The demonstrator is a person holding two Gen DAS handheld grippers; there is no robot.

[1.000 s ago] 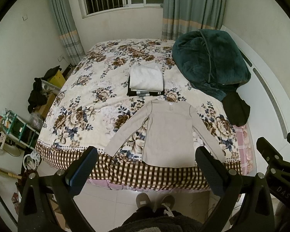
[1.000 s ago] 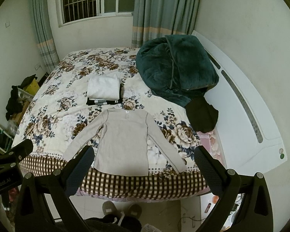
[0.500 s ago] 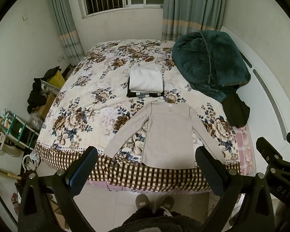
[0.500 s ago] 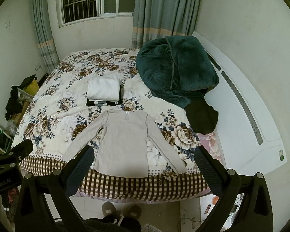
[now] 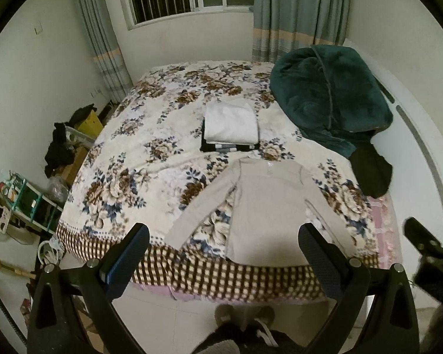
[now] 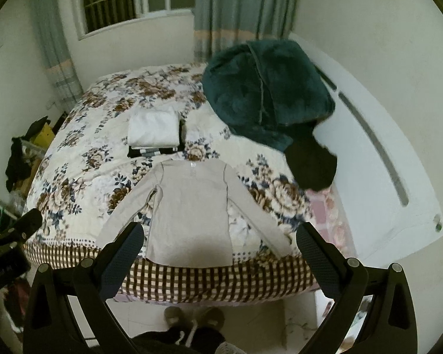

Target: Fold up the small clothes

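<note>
A beige long-sleeved top (image 5: 265, 206) lies flat on the floral bedspread (image 5: 127, 153) near the foot edge, sleeves spread out; it also shows in the right wrist view (image 6: 192, 215). Behind it sits a stack of folded clothes (image 5: 231, 125) with a white one on top, also in the right wrist view (image 6: 153, 131). My left gripper (image 5: 224, 253) is open and empty, held above the floor in front of the bed. My right gripper (image 6: 218, 250) is open and empty too, at the same distance from the bed.
A dark green fleece blanket (image 5: 327, 97) is heaped at the right by the white headboard (image 6: 378, 159), with a black garment (image 5: 369, 171) below it. Clutter and a rack (image 5: 23, 194) stand on the floor at the left. My shoes (image 6: 192, 318) show below.
The right gripper view has shifted and tilted slightly, with motion blur; the bed sits a little closer. The left gripper has barely moved. The clothes lie as before.
</note>
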